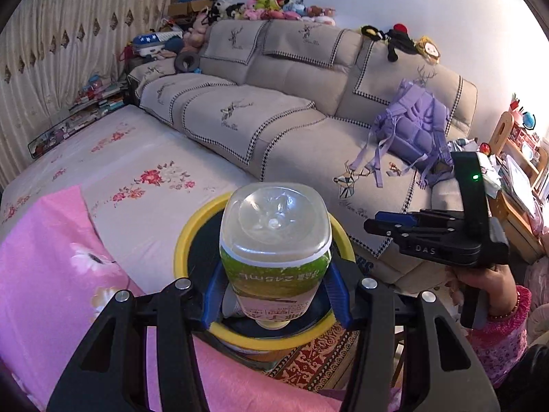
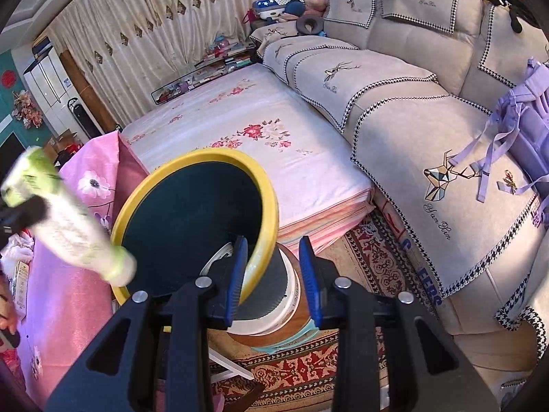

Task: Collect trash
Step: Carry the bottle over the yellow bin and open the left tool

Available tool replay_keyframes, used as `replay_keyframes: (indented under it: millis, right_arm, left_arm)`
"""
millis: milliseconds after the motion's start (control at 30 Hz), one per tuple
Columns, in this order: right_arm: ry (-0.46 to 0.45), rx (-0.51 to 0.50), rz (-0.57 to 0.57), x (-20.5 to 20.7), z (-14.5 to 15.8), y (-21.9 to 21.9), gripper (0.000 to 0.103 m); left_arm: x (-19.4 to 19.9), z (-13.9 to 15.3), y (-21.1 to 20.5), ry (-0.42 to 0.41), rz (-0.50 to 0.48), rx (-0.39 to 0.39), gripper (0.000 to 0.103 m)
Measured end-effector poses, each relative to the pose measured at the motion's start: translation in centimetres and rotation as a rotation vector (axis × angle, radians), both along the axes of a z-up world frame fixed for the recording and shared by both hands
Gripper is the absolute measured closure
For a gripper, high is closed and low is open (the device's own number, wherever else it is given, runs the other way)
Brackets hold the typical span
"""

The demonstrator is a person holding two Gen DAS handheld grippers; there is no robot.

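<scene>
Left wrist view: the left gripper (image 1: 274, 292) has its fingers pinching a green-labelled plastic bottle (image 1: 274, 240), held over the yellow-rimmed trash bin (image 1: 182, 240). Right gripper (image 2: 274, 274) at 6 o'clock has fingers spread, one on each side of the bin's rim, not pressing. Sofa (image 2: 411, 103) at 2 o'clock.
</scene>
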State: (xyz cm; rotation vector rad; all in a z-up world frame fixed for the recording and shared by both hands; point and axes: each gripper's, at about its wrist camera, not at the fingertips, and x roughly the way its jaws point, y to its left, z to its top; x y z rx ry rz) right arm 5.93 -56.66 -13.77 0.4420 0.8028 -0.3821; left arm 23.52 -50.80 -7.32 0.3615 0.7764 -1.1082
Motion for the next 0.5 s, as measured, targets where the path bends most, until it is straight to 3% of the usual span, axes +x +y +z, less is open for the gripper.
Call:
replay_keyframes:
  millis: [167,333,467,500]
  right_arm:
    - [0.009,0.013,-0.02,-0.3,-0.8,-1.0,0.073]
    - [0.023,0.022,-0.031,-0.2,-1.3,-1.5,0.073]
    - [0.023,0.021,-0.036,-0.3,-1.2,-1.5,0.073]
    - [0.022,0.02,-0.037,-0.4,-1.2,-1.4,0.073]
  left_arm:
    - [1.4,-5.5,-4.7,0.095,0.001,0.134,0.052]
    - [2.0,-9.6,-6.5,0.147,0.017,0.239,0.052]
    - [1.9,-10.6,-5.9,0.162,0.026,0.255,0.048]
    - [1.9,-10.3,-5.6,0.155,0.031,0.247,0.04]
